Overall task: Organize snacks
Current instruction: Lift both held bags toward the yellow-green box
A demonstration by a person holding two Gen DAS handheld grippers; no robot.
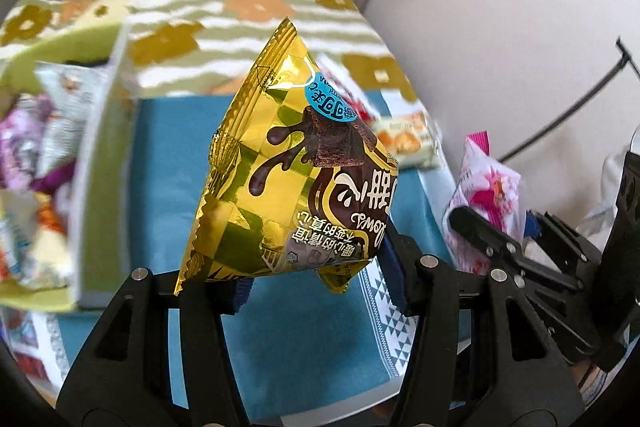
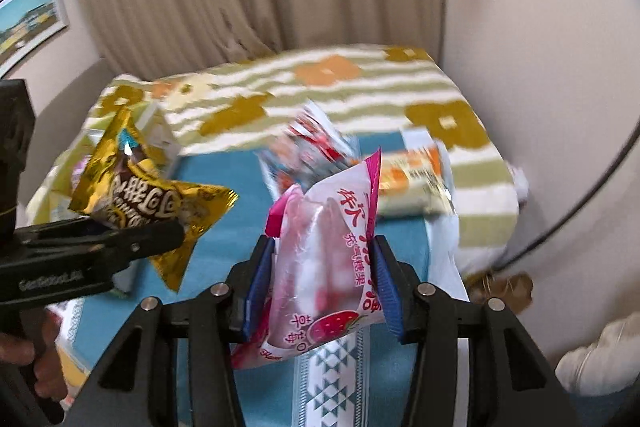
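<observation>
Left wrist: left gripper (image 1: 316, 279) clamps gold packet (image 1: 288, 179) | right gripper (image 2: 320, 287) clamps pink packet (image 2: 324, 259)

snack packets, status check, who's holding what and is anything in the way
Left gripper shut on gold chocolate packet, held aloft. Right gripper shut on pink strawberry candy packet. Snack box left, path looks open.
</observation>
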